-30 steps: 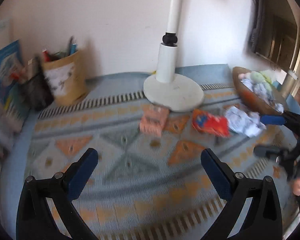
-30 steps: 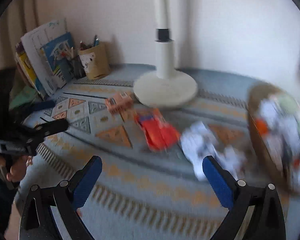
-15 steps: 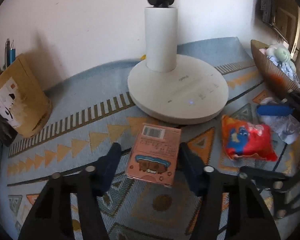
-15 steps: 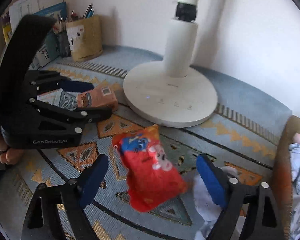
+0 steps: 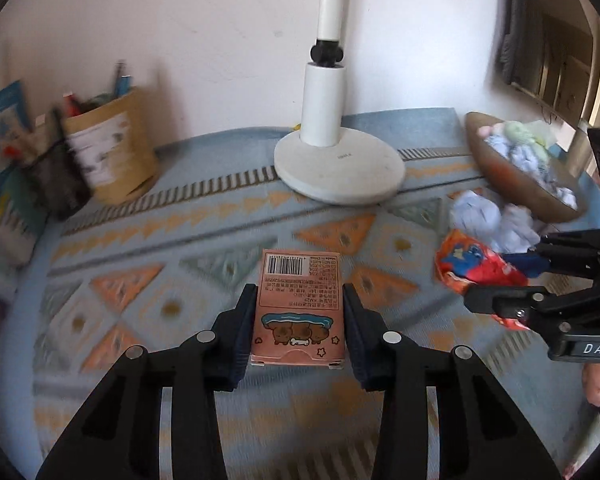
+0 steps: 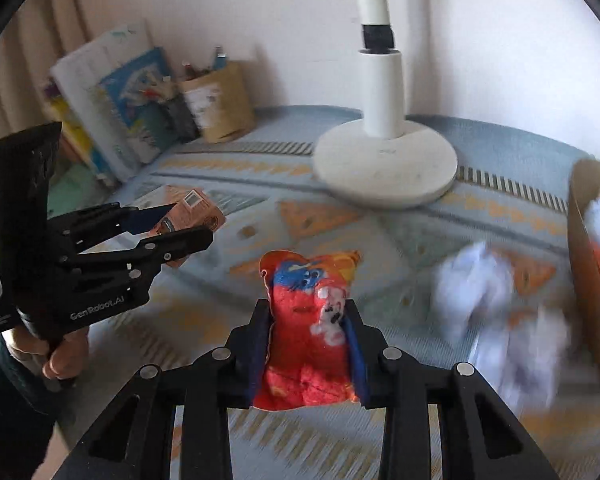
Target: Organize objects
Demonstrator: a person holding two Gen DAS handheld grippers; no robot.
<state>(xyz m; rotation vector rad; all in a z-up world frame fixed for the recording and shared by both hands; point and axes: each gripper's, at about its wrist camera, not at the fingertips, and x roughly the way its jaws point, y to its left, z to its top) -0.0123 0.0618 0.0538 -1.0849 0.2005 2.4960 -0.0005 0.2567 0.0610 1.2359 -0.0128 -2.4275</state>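
- left gripper (image 5: 299,322) is closing on the pink card box (image 5: 299,303), pads tight on both its sides, out in front of the white lamp base (image 5: 339,168)
- right gripper (image 6: 309,344) is closing too, squeezing the red snack bag (image 6: 306,334), also in front of that base

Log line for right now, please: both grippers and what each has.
left gripper: closing on pink box | right gripper: closing on red pouch | both pads pressing
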